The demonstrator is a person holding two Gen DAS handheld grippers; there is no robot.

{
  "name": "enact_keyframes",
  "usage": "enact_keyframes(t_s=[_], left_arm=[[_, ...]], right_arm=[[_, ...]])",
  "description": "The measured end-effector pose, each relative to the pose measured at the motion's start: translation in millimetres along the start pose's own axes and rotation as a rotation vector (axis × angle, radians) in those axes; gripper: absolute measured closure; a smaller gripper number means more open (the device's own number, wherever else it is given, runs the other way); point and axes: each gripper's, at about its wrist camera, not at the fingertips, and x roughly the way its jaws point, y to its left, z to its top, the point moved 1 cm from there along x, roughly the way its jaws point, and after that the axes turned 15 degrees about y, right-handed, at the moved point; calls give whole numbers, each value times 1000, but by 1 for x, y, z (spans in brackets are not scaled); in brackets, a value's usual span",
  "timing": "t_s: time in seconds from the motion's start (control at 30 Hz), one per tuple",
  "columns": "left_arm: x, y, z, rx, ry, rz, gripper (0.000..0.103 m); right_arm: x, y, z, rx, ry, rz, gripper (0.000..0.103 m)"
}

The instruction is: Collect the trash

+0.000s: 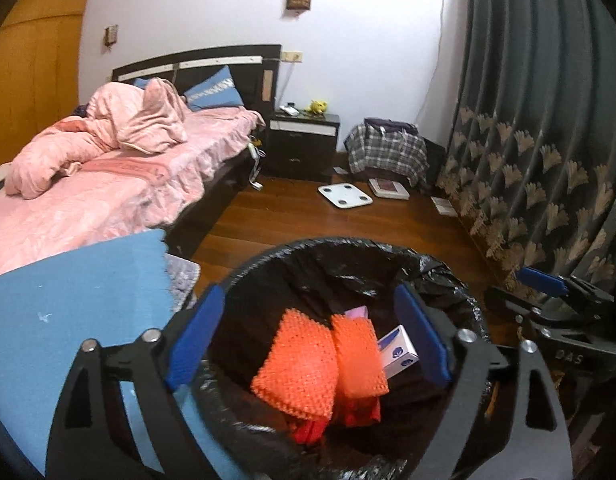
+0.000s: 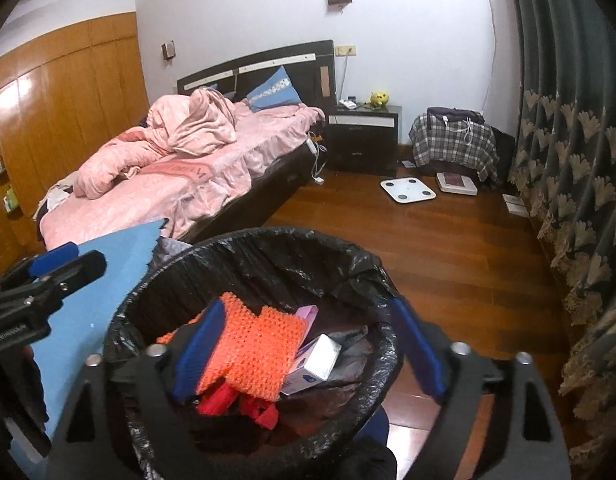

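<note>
1. The left gripper [image 1: 308, 340] has its blue-padded jaws spread wide, released, with nothing pressed between them; they hang over the mouth of the round trash bin lined with a black plastic bag [image 1: 267, 258].
2. The right gripper [image 2: 308, 354] likewise stands with its jaws apart and grasping nothing, above the same bin [image 2: 243, 240]; its left pad sits in front of the trash, its right pad over the bin's right rim.
3. Below and between the left jaws, inside the bin, lies the orange knobbly foam netting [image 1: 295, 364], folded into two lobes, with a red item [image 1: 312, 430] beneath it.
4. Just right of the netting, near the right pad, rests a small white carton with purple print [image 1: 398, 350]; a pink-lilac item [image 1: 358, 313] peeks out behind.
5. Left of the jaws, touching the bin's side, is a blue worktop with a ragged corner [image 1: 67, 300].
6. Beyond the jaws: brown wooden floor [image 1: 308, 220], a bed with pink bedding [image 1: 107, 184], a dark nightstand [image 1: 303, 144], and a white bathroom scale [image 1: 345, 196].
7. To the right hangs a dark patterned curtain [image 1: 528, 120].
</note>
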Motion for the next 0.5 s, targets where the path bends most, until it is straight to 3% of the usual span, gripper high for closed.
enact_keyframes(t_s=[0.07, 0.5], left_arm=[[-13, 5, -1, -10, -13, 21, 12], [-82, 19, -19, -51, -61, 95, 7]], right_arm=[[-6, 4, 1, -9, -7, 6, 6], [-59, 37, -4, -26, -33, 100, 6]])
